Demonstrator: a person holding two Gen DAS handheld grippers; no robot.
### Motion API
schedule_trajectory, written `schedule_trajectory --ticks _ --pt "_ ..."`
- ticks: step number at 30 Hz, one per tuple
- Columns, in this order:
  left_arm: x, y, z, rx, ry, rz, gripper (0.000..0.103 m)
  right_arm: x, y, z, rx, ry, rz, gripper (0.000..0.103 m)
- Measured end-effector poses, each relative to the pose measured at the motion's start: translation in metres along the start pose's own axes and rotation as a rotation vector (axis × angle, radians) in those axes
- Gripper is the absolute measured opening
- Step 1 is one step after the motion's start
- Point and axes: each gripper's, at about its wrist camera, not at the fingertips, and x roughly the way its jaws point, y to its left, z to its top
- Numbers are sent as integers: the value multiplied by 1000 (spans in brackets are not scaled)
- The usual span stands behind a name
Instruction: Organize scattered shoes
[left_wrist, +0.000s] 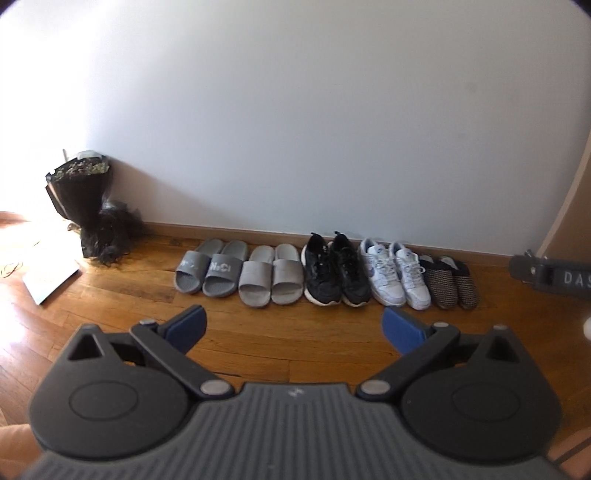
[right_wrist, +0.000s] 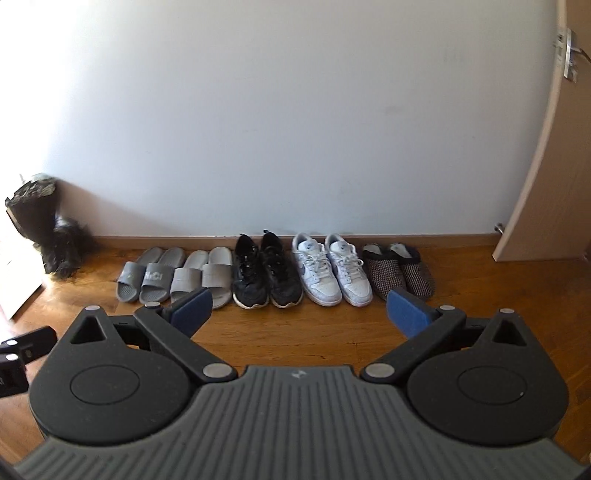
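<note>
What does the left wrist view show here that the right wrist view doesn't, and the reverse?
Only the left wrist view shows the white board lying flat on the floor at left.

Only the right wrist view shows the door handle and the door's lower edge.

Both show five pairs lined up along the wall, from grey slides to checked slippers, plus the black-wrapped bouquet. Both grippers' fingers are open and empty.

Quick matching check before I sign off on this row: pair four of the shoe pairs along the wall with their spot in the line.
Things:
1. black sneakers
2. white sneakers
3. woven slippers
4. lettered grey slides

Places:
A. right end, nearest the door
B. left end, nearest the bouquet
C. middle of the row
D. between black sneakers and woven slippers

Pairs: 1-C, 2-D, 3-A, 4-B
</note>
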Motion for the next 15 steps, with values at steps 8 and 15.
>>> schedule_trajectory --ticks 8,15 --pt "14 -1 -4 11 -11 25 103 27 10 4 -18 56 58 102" --pt "22 -6 6 0 3 25 103 30 19 7 -18 53 66 102"
